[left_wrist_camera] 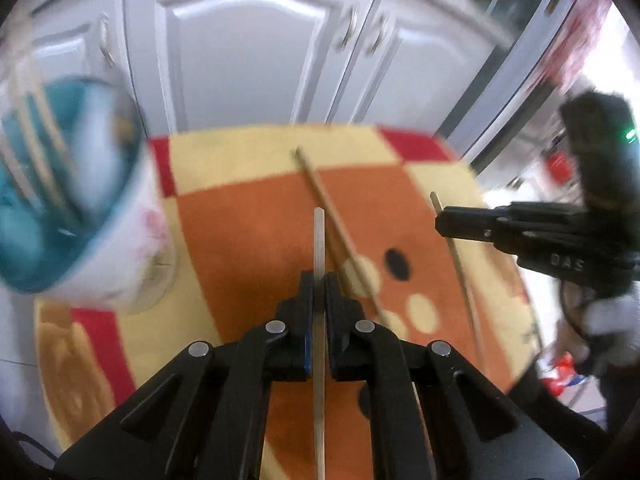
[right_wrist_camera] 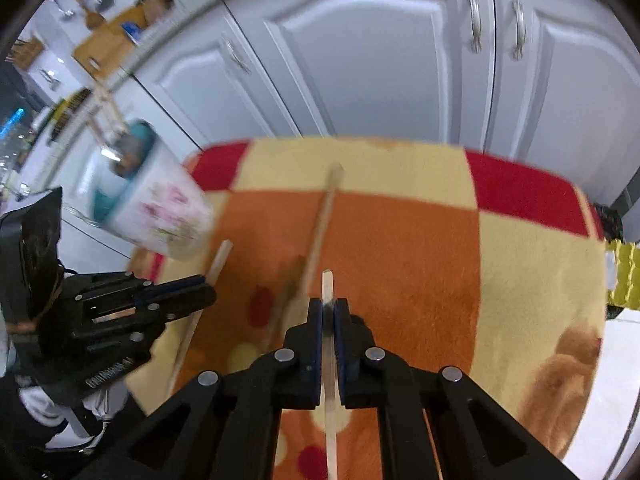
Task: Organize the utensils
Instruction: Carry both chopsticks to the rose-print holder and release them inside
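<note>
Chopsticks: 1 [left_wrist_camera: 319, 240] is clamped tight in the left gripper [left_wrist_camera: 319, 280], another [right_wrist_camera: 327, 292] in the right gripper [right_wrist_camera: 328, 308]; a third [left_wrist_camera: 320, 188] is left lying mid-frame on the mat [left_wrist_camera: 240, 220].

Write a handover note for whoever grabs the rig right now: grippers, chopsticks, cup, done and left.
Left gripper: shut on a pale wooden chopstick, tip pointing away over the mat.
Right gripper: shut on a second pale wooden chopstick.
One more thin wooden chopstick lies loose on the orange, yellow and red checked mat.
White floral cup with teal inside sits at the mat's left edge and already holds several sticks.
Left to do, by my reading: drop both held chopsticks into the cup, then collect the loose one.
</note>
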Demonstrator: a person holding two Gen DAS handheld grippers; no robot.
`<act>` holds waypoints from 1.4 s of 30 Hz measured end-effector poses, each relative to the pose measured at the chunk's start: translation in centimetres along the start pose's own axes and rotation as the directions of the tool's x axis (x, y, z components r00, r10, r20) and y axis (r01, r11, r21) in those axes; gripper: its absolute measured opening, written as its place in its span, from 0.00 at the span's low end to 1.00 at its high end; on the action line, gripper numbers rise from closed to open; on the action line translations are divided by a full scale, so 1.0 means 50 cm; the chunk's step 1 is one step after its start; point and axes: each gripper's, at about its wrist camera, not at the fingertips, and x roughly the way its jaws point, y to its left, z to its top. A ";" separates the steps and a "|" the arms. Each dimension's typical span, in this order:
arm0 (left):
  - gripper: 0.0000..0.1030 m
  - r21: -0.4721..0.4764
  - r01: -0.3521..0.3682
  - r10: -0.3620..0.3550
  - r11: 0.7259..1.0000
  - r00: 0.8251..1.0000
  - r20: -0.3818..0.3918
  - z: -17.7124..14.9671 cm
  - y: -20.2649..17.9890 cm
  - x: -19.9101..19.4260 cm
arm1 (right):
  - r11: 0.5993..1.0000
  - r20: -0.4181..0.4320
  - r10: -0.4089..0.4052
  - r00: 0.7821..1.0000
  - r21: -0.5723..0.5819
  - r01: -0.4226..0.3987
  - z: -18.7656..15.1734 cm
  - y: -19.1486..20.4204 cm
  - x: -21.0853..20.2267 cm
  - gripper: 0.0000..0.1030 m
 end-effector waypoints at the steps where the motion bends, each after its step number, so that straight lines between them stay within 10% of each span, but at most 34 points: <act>1: 0.04 0.001 0.013 -0.013 1.000 1.000 0.021 0.001 0.005 -0.023 | 1.000 0.020 0.016 1.000 -0.006 -0.016 0.001 0.007 -0.022 0.05; 9: 0.04 -0.033 0.047 -0.037 0.998 0.965 0.260 0.017 0.045 -0.246 | 0.994 0.165 0.093 0.982 -0.071 -0.083 0.011 0.082 -0.172 0.05; 16: 0.04 -0.107 -0.007 0.062 0.994 0.855 0.514 0.093 0.116 -0.421 | 0.974 0.277 0.208 0.938 -0.151 -0.171 0.078 0.174 -0.280 0.05; 27: 0.04 -0.225 -0.185 0.289 0.957 0.698 0.655 0.199 0.220 -0.386 | 0.938 0.380 0.311 0.871 -0.272 -0.216 0.246 0.335 -0.337 0.05; 36: 0.04 -0.290 -0.253 0.384 0.923 0.664 0.642 0.187 0.281 -0.278 | 0.946 0.376 0.275 0.885 -0.269 -0.180 0.348 0.372 -0.222 0.05; 42: 0.04 -0.273 -0.271 0.384 0.923 0.697 0.606 0.148 0.284 -0.242 | 0.952 0.296 0.240 0.924 -0.257 -0.165 0.368 0.365 -0.107 0.05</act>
